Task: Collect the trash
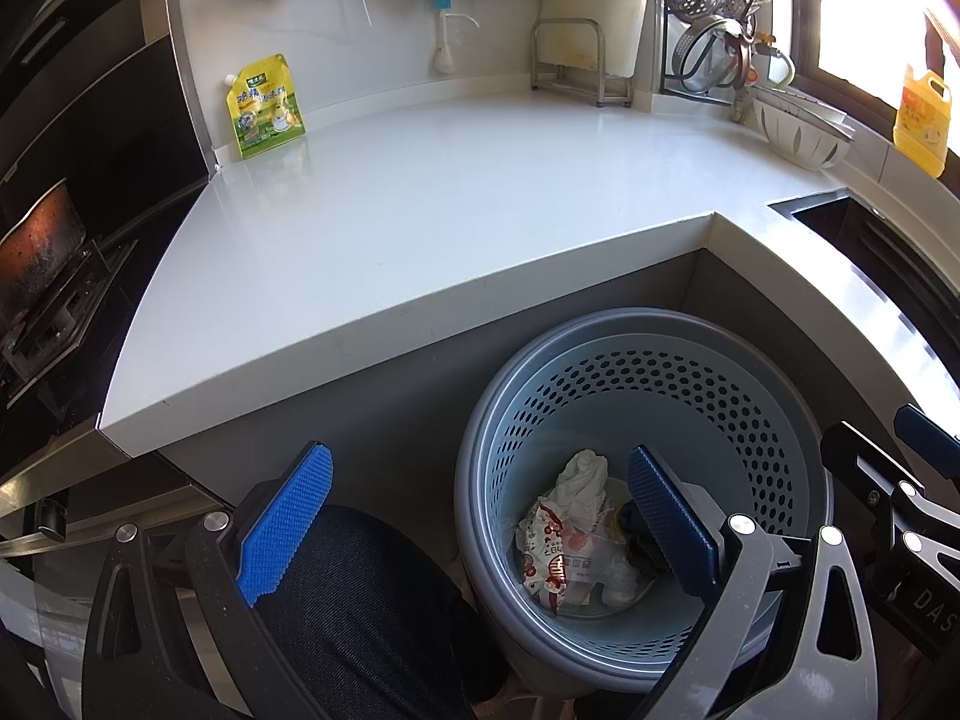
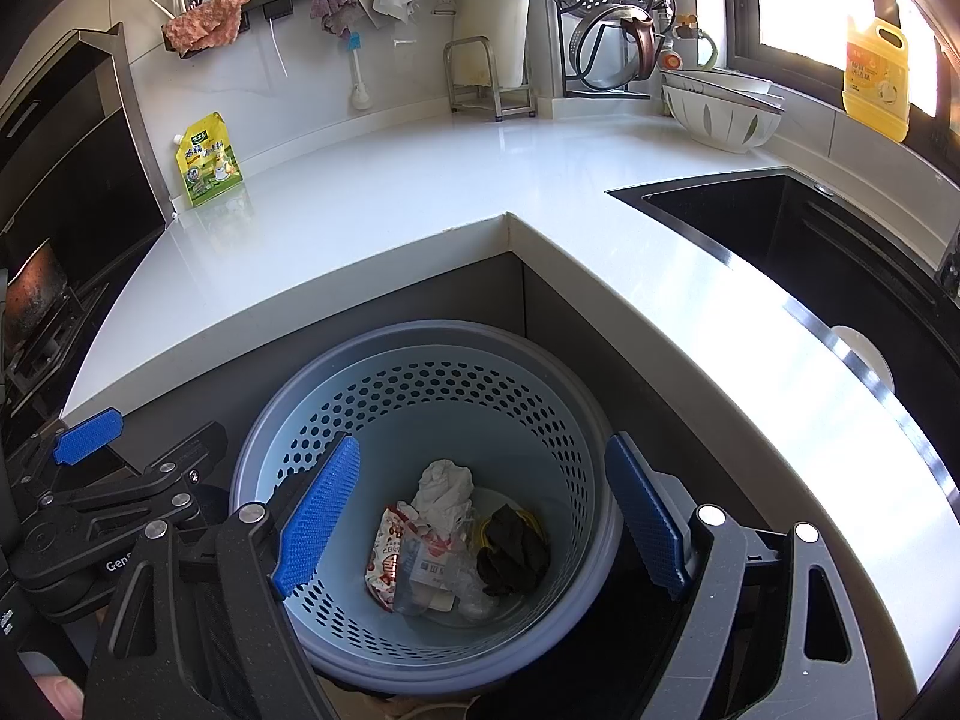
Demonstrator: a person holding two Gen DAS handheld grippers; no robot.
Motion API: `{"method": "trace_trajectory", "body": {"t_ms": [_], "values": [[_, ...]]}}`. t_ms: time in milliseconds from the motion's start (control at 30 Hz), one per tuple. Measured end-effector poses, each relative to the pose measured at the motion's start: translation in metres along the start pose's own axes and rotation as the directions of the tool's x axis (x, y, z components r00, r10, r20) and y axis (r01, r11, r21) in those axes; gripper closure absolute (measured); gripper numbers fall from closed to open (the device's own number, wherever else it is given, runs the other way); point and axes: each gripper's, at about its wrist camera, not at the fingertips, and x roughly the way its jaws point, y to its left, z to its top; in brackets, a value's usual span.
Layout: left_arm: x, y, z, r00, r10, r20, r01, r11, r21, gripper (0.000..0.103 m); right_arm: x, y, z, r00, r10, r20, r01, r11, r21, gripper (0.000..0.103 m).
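Both sets of tongs are being held tilted downward over the trash bin (image 2: 420, 480), which is tucked into the inner corner of the surface (image 2: 420, 198), presumably so scraps can be dropped straight in. The right tongs (image 2: 480, 516) are being kept wide apart with nothing between the pads, directly above the bin's opening. The left tongs (image 1: 480, 516) are likewise being held spread and empty, one pad over the bin, the other over a dark trouser leg (image 1: 372, 600). Below the right tongs, a crumpled tissue (image 2: 444, 480), a red snack wrapper (image 2: 390, 552) and a black scrap (image 2: 516, 546) are lying at the bin's bottom. Beyond the tongs, a yellow pouch (image 2: 207, 159) is being left standing against the wall; it is judged not to be trash.
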Motion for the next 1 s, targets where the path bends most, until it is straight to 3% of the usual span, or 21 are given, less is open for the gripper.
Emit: {"method": "trace_trajectory", "body": {"t_ms": [1000], "values": [[0.0015, -0.001, 0.0004, 1.0, 0.016, -0.001, -0.016, 1.0, -0.006, 0.006, 0.0004, -0.0014, 0.0003, 1.0, -0.007, 0.0, 0.007, 1.0, -0.004, 0.023]]}}
